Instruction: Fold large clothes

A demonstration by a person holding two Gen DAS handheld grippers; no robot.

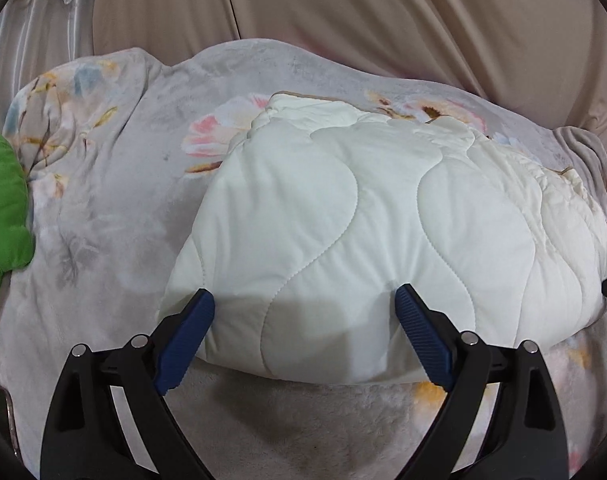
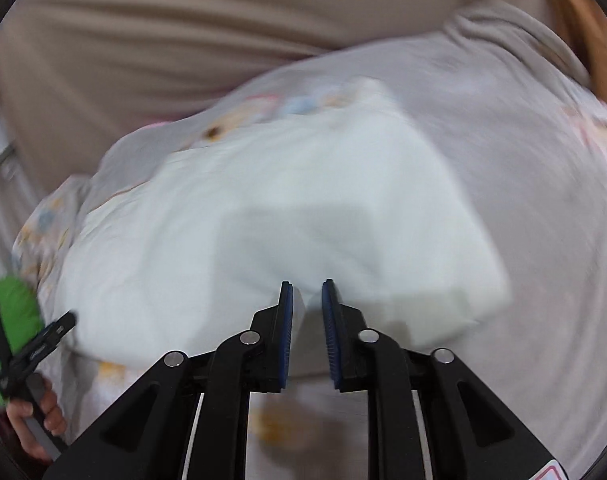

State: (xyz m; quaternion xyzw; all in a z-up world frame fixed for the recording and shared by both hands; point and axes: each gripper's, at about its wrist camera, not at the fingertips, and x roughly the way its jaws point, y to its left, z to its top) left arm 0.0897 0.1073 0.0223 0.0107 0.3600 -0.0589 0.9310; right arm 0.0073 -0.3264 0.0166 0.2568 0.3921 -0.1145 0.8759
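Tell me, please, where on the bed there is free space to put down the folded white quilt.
Free: the floral blanket between the green cushion and the white quilt, and its near strip under the left gripper. Crowded: the right, where the quilt nears the edge and the right gripper sits.

- Left wrist camera sits low at the near edge of the floral blanket (image 1: 115, 200), looking forward and slightly down over the left gripper (image 1: 303, 304), close on the white quilt (image 1: 343, 208).
- Right wrist camera, badly blurred, looks down over the right gripper (image 2: 306, 286) from near the quilt (image 2: 263, 200).
- Both share quilt, blanket, beige drape (image 1: 343, 12) and green cushion (image 1: 3, 208).
- Right view catches the left gripper (image 2: 43, 340) at its left edge.
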